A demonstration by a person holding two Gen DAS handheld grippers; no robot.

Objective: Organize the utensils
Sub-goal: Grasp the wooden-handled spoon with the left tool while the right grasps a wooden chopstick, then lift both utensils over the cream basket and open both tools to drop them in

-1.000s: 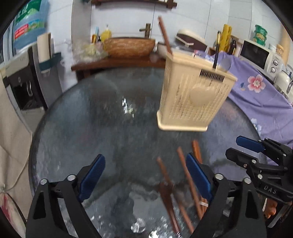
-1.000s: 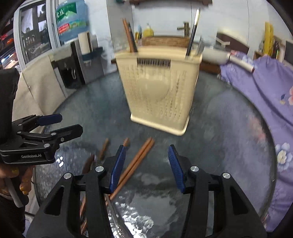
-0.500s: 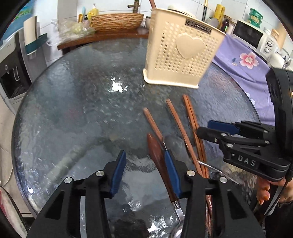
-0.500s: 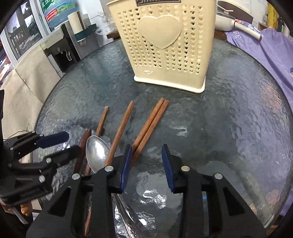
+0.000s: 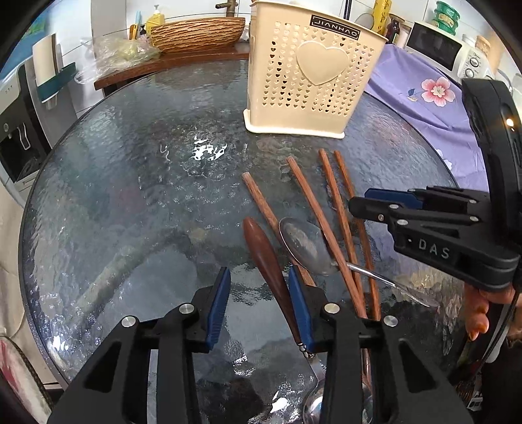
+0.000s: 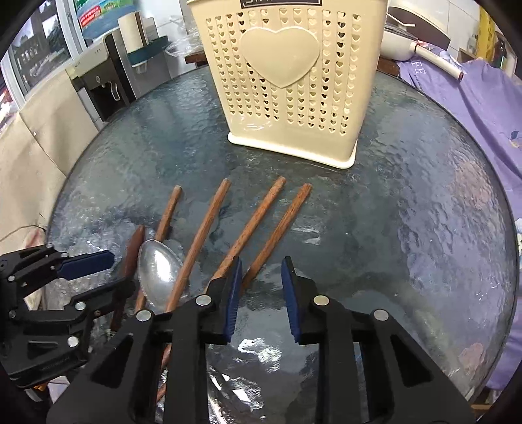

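Note:
A cream perforated utensil holder (image 5: 313,75) with a heart stands on the round glass table (image 5: 130,195); it also shows in the right wrist view (image 6: 287,81). Several brown wooden chopsticks (image 5: 329,212) and a metal spoon (image 5: 305,246) lie in front of it, with a dark wood-handled utensil (image 5: 267,261) beside them. My left gripper (image 5: 259,283) is open, low over that handle. My right gripper (image 6: 261,277) is open, low over the rightmost chopstick (image 6: 277,228). The spoon (image 6: 160,270) lies left of it.
A purple flowered cloth (image 5: 424,94) covers the surface right of the table. A wooden shelf with a woven basket (image 5: 199,29) stands behind. A water dispenser (image 6: 107,75) stands at the left. A microwave (image 5: 437,49) sits at the far right.
Both grippers have dropped lower and closer to the utensils on the table. The holder, seen raised and tilted a second ago, now stands on the glass.

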